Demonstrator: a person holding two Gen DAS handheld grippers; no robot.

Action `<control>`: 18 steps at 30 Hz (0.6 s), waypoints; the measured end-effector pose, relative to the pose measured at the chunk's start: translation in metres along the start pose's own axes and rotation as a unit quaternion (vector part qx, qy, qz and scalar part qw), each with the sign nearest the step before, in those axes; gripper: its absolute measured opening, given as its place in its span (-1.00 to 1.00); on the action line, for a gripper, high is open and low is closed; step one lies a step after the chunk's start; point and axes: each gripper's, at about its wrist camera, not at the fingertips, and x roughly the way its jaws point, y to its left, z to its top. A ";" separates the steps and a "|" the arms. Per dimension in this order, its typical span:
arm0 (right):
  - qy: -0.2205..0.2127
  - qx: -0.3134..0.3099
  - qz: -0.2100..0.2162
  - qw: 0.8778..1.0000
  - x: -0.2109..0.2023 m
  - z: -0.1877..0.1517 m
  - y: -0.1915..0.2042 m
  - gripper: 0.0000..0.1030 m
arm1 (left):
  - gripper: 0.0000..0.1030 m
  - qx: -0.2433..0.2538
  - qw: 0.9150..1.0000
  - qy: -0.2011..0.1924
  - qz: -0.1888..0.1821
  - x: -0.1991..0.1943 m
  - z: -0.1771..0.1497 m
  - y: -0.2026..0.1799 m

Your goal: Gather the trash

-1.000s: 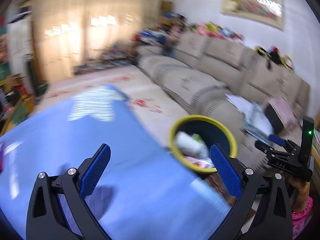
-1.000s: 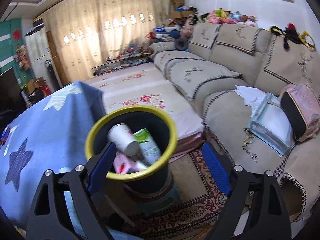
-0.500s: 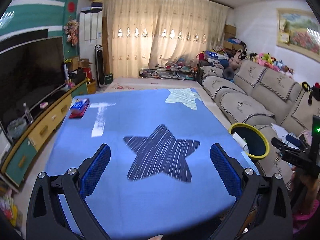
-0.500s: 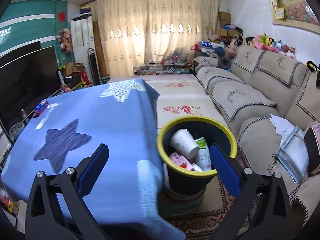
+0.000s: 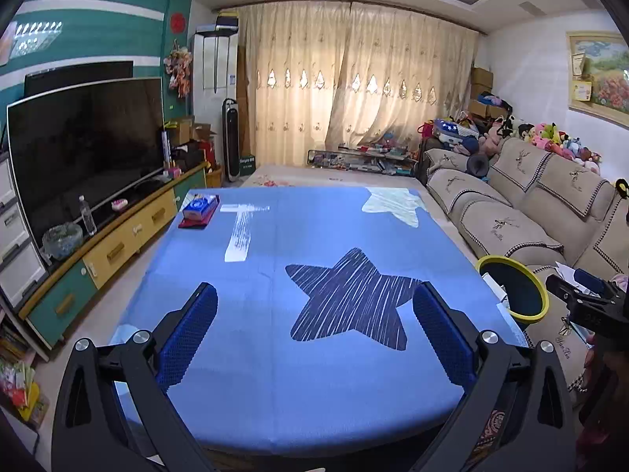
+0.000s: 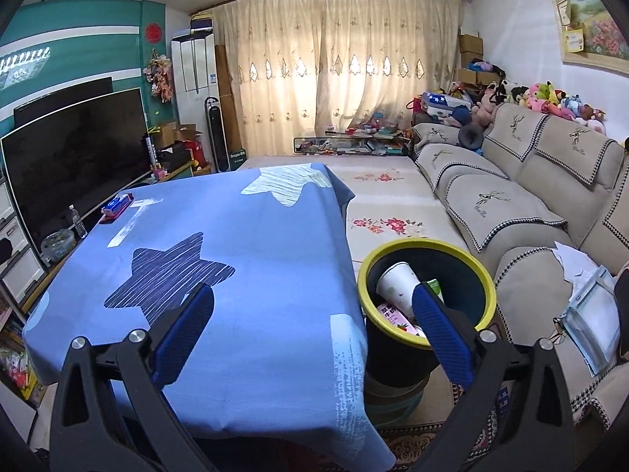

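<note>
Both the left gripper (image 5: 314, 330) and right gripper (image 6: 312, 330) are held spread and empty, the yellow-rimmed bin (image 6: 426, 295) kept just right of the right one for dropping trash.

Trash bin (image 6: 428, 303): round, dark body, yellow rim, upright on the floor just beside the table's right edge, at 4 o'clock in the right wrist view. Contents: a white paper cup (image 6: 395, 284) tilted against the wall at 10 o'clock, and a pink printed wrapper (image 6: 395, 314) below it.
</note>
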 end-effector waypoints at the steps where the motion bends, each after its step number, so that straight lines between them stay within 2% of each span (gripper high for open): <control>1: 0.001 0.000 0.000 1.000 0.000 -0.001 0.000 0.87 | 0.91 -0.001 1.000 0.002 0.000 0.001 -0.001 0.000; 18: 0.001 0.006 0.004 1.000 0.006 0.000 -0.002 0.86 | 0.91 -0.001 1.000 -0.002 0.000 0.004 -0.001 -0.004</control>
